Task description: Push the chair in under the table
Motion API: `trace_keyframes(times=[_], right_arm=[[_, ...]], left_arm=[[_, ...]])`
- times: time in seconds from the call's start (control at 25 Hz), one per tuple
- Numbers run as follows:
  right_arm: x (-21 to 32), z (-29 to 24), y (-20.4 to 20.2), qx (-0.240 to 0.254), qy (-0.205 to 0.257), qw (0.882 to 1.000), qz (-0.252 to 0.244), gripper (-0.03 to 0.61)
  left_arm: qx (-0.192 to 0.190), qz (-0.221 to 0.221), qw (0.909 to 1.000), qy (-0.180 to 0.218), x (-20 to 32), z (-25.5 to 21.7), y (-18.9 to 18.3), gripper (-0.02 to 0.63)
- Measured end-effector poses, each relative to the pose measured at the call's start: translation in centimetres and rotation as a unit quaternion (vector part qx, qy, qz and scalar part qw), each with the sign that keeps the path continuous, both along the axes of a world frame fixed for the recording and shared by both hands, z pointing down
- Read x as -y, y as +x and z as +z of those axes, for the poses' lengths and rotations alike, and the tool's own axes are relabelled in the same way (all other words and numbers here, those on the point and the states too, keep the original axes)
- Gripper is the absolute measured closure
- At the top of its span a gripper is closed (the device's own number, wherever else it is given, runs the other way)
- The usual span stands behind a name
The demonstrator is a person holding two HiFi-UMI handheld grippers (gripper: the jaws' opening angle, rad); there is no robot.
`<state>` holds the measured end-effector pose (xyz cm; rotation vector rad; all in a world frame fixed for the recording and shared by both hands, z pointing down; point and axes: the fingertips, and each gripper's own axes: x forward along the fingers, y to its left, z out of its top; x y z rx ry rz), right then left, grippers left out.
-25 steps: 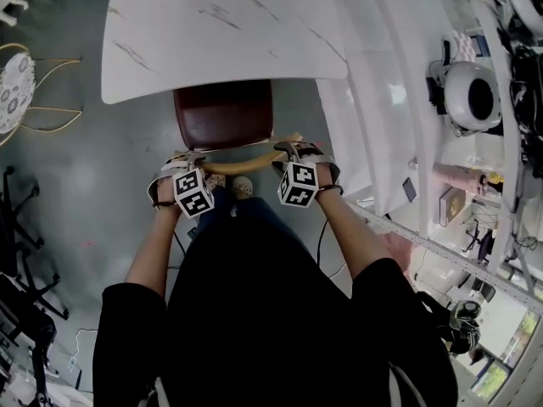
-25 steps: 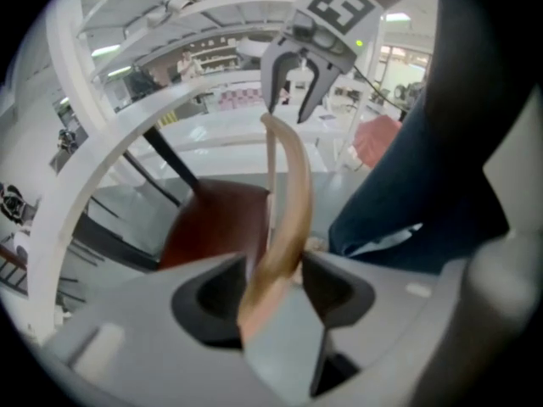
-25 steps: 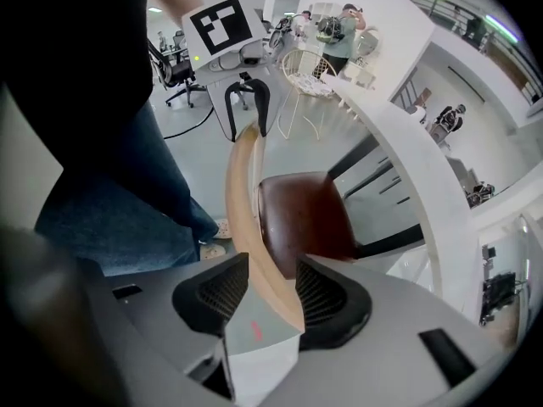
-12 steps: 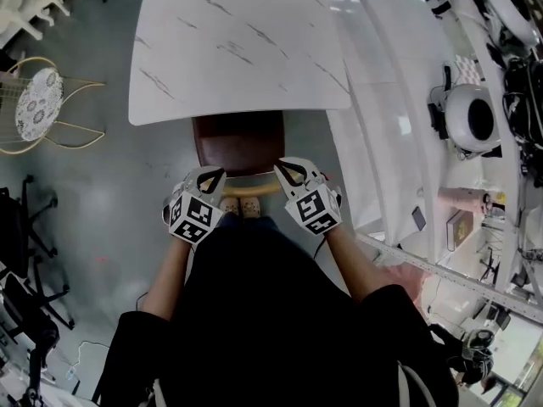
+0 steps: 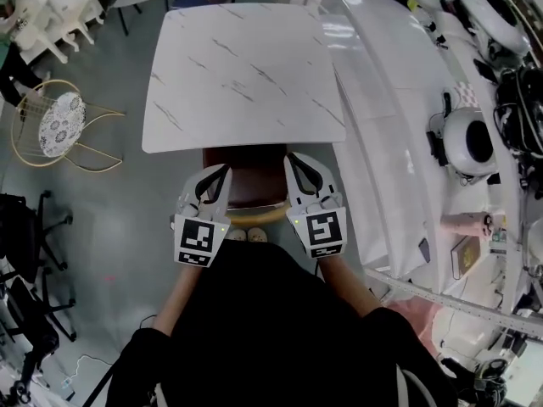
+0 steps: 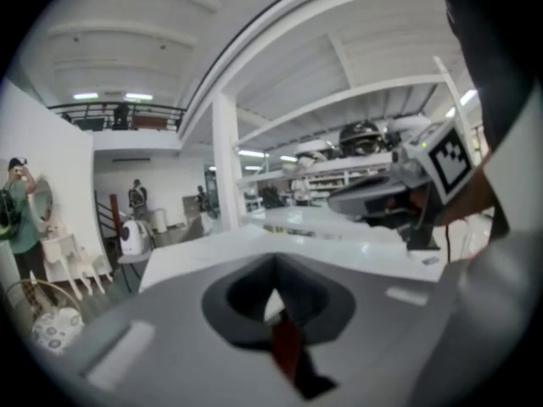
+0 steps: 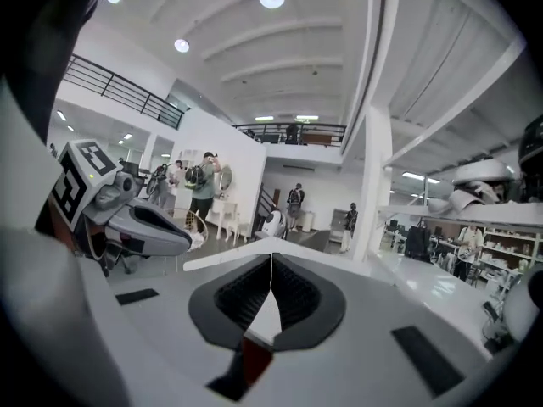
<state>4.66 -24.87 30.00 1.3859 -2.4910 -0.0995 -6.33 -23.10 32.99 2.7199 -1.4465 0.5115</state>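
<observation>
The white marble table [image 5: 246, 66] stands ahead of me. The chair [image 5: 249, 181], with a dark red seat and a curved wooden back rail [image 5: 254, 215], sits mostly under the table's near edge. My left gripper [image 5: 222, 170] and right gripper [image 5: 291, 158] are raised above the chair back, side by side, pointing toward the table. Neither touches the chair. In the left gripper view the left gripper [image 6: 273, 291] has its jaws together with nothing between them. The right gripper [image 7: 271, 265] also looks shut and empty, with the tabletop [image 7: 254, 257] beyond it.
A long white counter [image 5: 382, 100] runs along the table's right side, carrying a round white device [image 5: 471, 138]. A gold wire chair [image 5: 55, 125] stands on the grey floor at left, with black chair frames [image 5: 25, 227] nearer. People stand far back in the room.
Both grippers left the chair's back rail, shut, and rose while tipping up toward level. The chair now shows less seat from under the table than a second ago.
</observation>
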Motion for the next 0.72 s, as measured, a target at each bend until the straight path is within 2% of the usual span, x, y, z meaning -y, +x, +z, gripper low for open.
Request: trace_keyframes(times=[0.12, 0.28, 0.52, 0.72], right_arm=[[0.0, -3.6, 1.1, 0.024, 0.040, 0.999, 0.016, 0.557], [-0.4, -6.6, 2.5, 0.052, 0.073, 0.995, 0.038, 0.557], [-0.6, -8.0, 3.6, 0.092, 0.070, 0.992, 0.049, 0.557], [-0.9, -8.5, 3.2, 0.106, 0.071, 0.991, 0.036, 0.558]], left_arm=[[-0.046, -0.040, 0.9979, 0.023, 0.5, -3.0, -0.4, 0.606], [-0.099, -0.087, 0.9902, 0.047, 0.7, -6.4, -1.5, 0.607], [-0.093, -0.116, 0.9842, 0.097, -0.1, -10.4, -2.0, 0.606], [-0.085, -0.116, 0.9835, 0.109, -0.7, -11.4, -1.1, 0.606]])
